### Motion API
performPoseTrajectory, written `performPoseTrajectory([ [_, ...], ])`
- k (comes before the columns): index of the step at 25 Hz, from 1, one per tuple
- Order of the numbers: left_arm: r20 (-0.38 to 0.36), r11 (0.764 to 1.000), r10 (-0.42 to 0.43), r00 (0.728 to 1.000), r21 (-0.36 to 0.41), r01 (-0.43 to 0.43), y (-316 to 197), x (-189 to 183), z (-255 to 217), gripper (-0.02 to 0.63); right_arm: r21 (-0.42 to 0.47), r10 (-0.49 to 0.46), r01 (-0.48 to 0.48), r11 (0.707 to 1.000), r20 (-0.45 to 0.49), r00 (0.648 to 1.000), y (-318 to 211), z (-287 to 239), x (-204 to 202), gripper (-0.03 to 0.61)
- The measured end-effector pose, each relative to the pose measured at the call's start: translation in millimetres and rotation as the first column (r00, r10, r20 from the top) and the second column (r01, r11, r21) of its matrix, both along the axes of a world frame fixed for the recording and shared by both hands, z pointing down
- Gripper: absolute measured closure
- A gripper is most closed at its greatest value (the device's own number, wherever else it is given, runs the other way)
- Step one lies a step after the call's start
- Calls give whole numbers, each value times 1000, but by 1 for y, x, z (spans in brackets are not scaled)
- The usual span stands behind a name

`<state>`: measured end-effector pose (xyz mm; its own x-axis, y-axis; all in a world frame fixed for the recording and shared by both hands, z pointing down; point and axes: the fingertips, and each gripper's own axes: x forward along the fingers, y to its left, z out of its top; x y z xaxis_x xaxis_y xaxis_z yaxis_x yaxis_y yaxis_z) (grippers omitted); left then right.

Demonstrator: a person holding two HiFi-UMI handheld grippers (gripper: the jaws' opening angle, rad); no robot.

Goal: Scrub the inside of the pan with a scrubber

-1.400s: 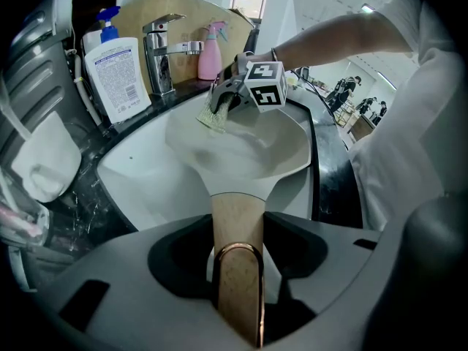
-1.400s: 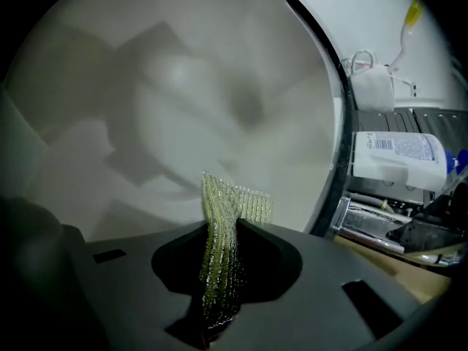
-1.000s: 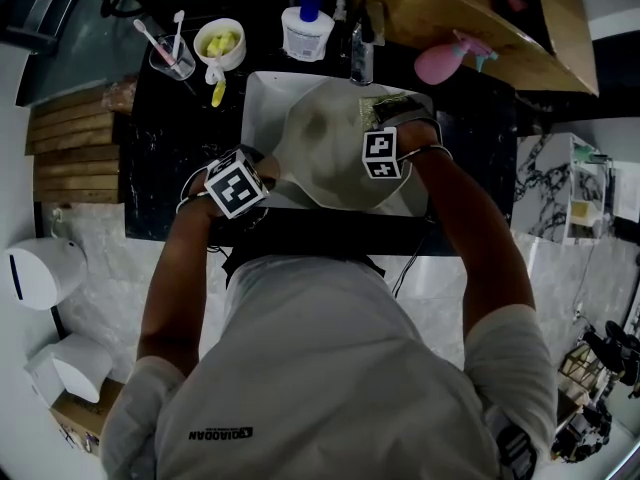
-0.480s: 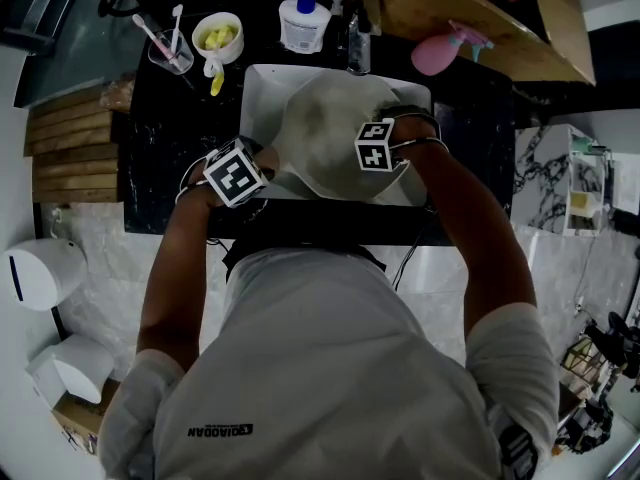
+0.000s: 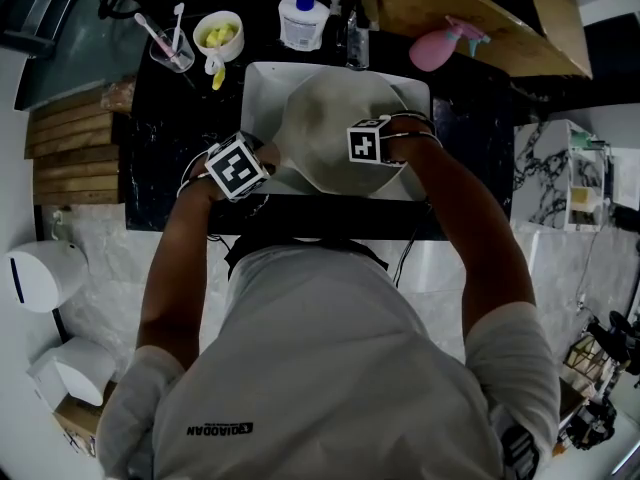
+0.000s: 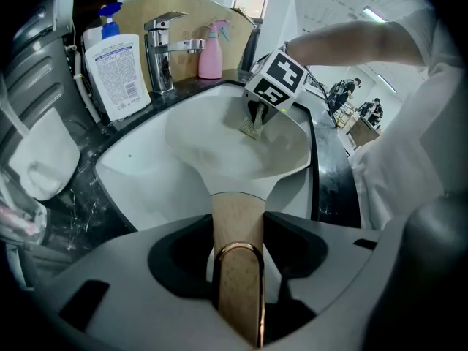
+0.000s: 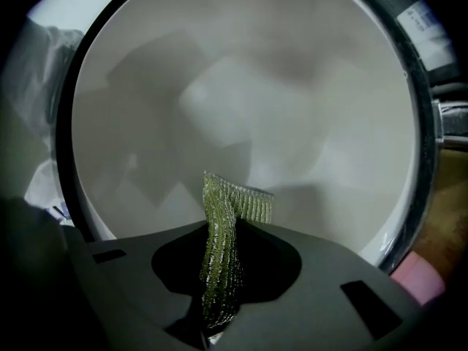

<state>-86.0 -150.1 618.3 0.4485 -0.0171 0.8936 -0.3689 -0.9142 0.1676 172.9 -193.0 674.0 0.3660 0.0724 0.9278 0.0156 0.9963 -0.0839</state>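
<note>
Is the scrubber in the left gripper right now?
No, the green scrubber is pinched in the right gripper, while the left gripper holds the pan handle.

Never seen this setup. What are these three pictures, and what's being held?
No robot arm: a person holds a two-jaw gripper in each hand. One picture looks down from a camera on the person's head; the others ride on the grippers, looking along their jaws. The left gripper is shut on the wooden handle of the pan, over the white sink. The right gripper is shut on a green scrubber inside the pan. A soap bottle and pink spray bottle stand behind the sink.
</note>
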Motion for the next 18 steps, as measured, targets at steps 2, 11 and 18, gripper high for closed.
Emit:
performPoseTrajectory([
  [2,-4,1000,-2,1000,5,2,-1,1,0,394,-24,63,-64,998,-6,998,8,-3,0,489],
  [11,-2,1000,1,1000,5,-1,-1,0,-1,394,-190,308,-301,934,4,951,47,-10,-13,489],
  [18,5,1000,2,1000,11,-2,-3,1,-4,394,-328,475,-436,838,47,879,70,-11,-36,491],
])
